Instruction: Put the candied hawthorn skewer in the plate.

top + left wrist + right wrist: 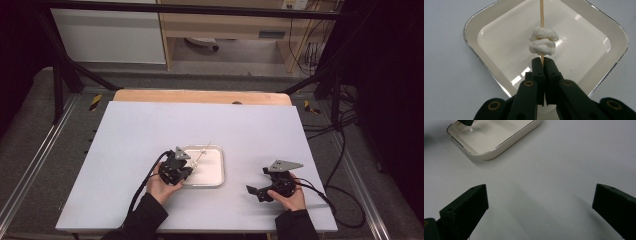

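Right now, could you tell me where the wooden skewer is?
The wooden skewer is pinched in the left gripper, held over the white tray left of table centre.

Cut off at the top edge of the left gripper view: the far end of the skewer (542,15), beyond the white lump (543,41). Hidden between the shut jaws: the skewer's near end. Too small in the high view to make out: the lump on the skewer above the tray (212,167). Cropped at the top edge of the right gripper view: the tray's far side, and a dark blurred shape over the tray.
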A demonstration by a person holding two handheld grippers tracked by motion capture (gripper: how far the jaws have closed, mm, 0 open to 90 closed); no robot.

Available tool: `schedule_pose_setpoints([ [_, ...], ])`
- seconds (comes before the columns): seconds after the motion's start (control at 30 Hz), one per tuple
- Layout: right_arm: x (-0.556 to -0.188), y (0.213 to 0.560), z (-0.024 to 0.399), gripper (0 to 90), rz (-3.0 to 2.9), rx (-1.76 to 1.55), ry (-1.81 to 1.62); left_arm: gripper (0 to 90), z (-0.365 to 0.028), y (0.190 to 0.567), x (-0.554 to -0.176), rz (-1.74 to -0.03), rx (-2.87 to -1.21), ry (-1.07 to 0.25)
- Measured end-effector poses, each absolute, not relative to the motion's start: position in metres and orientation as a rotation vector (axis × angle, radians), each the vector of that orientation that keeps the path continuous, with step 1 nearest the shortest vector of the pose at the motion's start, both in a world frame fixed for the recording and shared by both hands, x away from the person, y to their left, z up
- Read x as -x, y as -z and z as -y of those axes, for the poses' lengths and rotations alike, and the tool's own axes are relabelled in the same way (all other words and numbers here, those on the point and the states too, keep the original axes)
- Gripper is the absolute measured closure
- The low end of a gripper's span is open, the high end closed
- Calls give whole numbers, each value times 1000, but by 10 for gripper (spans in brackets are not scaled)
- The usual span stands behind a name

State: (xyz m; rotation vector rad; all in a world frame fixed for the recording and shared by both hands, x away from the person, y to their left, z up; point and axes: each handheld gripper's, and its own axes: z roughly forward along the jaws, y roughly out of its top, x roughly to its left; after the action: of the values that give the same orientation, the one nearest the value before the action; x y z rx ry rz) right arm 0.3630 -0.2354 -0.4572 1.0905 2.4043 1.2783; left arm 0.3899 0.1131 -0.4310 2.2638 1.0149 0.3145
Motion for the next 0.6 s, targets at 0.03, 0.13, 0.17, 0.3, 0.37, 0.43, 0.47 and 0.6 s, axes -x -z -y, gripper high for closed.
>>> schedule_pose_setpoints([
  [0.03, -363, 457, 235, 9, -2404, -1090, -1278, 879, -113, 432, -390, -1016, -2269, -308],
  [0.13, -363, 457, 235, 9, -2405, -1094, -1275, 879, -111, 433, -389, -1010, -2287, -309],
  [0.17, -363, 457, 235, 9, -2404, -1092, -1277, 878, -110, 434, -389, -1011, -2292, -310],
  [0.3, -363, 457, 236, 9, -2407, -1084, -1271, 877, -108, 435, -388, -1008, -2303, -316],
  [0.37, -363, 457, 235, 9, -2404, -1086, -1276, 876, -108, 435, -389, -1014, -2302, -310],
  [0.43, -363, 457, 235, 9, -2403, -1087, -1276, 875, -108, 435, -389, -1014, -2304, -310],
  [0.47, -363, 457, 235, 9, -2404, -1088, -1276, 873, -109, 435, -389, -1013, -2306, -312],
  [0.6, -363, 457, 235, 9, -2408, -1090, -1272, 849, -110, 434, -388, -1009, -2302, -318],
])
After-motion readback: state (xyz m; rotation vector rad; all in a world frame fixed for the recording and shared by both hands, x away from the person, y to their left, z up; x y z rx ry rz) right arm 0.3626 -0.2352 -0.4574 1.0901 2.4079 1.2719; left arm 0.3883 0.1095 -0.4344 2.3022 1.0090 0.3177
